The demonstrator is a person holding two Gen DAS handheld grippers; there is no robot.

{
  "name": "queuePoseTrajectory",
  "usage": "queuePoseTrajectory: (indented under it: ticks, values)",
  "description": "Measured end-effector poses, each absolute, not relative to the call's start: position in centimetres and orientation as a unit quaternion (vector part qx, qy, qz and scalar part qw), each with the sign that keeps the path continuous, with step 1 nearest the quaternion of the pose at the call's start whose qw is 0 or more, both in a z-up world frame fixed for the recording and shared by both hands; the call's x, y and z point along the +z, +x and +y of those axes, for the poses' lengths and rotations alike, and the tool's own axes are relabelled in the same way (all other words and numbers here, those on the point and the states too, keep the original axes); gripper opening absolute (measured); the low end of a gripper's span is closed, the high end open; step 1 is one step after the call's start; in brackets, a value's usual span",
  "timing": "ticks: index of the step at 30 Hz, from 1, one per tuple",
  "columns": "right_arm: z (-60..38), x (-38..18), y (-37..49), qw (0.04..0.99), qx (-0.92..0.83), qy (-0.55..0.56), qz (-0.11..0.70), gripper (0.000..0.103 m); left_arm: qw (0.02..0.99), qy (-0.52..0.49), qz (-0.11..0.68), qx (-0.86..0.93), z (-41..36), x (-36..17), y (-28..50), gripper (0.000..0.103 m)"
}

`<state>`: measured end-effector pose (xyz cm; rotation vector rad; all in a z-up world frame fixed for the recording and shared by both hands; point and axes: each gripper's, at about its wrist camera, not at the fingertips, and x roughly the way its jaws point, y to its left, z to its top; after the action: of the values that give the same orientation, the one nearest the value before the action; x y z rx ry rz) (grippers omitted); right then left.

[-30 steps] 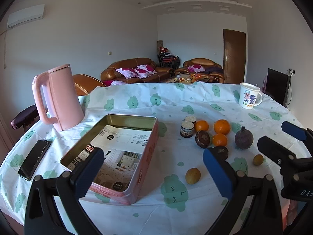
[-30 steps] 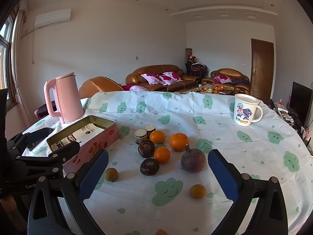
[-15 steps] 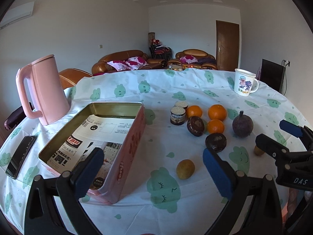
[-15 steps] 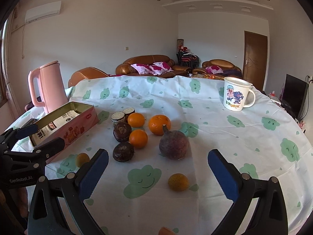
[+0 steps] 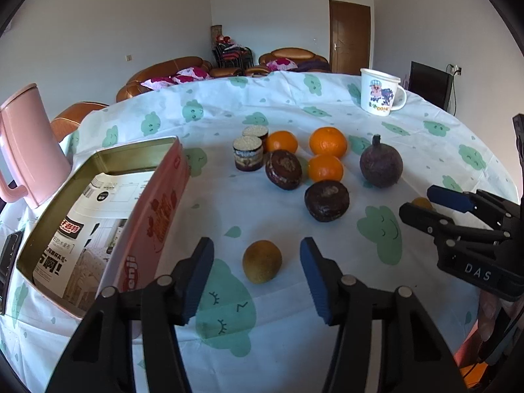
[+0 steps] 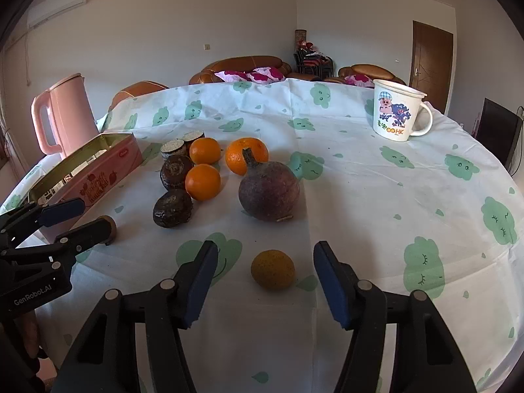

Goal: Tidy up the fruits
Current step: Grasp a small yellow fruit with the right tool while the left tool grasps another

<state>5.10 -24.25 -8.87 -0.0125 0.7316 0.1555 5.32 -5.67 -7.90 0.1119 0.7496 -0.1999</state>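
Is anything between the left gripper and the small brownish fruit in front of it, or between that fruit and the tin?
Nothing visible. The left gripper is open around the brownish fruit, and only bare tablecloth lies between it and the pink tin.

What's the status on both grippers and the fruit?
Left gripper open, straddling brownish-yellow fruit. Right gripper open around small yellow-orange fruit. Neither gripped yet. Pink tin open, path unobstructed.

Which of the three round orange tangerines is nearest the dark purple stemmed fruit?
The biggest, rightmost round orange tangerine: in the right wrist view the dark purple stemmed fruit overlaps it, stem crossing its face. The other two tangerines sit further left, beside the brown fruits.
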Motion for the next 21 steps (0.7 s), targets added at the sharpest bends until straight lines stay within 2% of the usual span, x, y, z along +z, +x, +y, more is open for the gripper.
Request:
queuePoseTrajectory:
  ticks: [2, 4, 8, 9, 21]
  values:
    - [-24.2, -9.1, 5.3, 0.927, 0.074, -0.009, 0.366, 0.050, 0.918, 0.048, 0.380, -0.106, -5.7, -8.3, 5.8, 0.045]
    - [-24.0, -9.4, 5.7, 0.921, 0.076, -0.015, 0.381, 0.042, 0.908, 0.044, 0.400, -0.115, -5.7, -8.7, 6.2, 0.043]
    - [-23.6, -9.5, 5.7, 0.920, 0.079, -0.029, 0.383, 0.035, 0.903, 0.030, 0.412, -0.120, -5.4, -9.0, 6.5, 0.032]
    - [-23.6, -9.5, 5.7, 0.920, 0.082, -0.029, 0.381, 0.029, 0.904, 0.033, 0.411, -0.116, -5.5, -9.0, 6.4, 0.029]
    - [-22.5, -7.5, 4.4, 0.933, 0.135, -0.014, 0.334, 0.029, 0.931, 0.023, 0.347, -0.112, -4.4, -7.4, 4.9, 0.027]
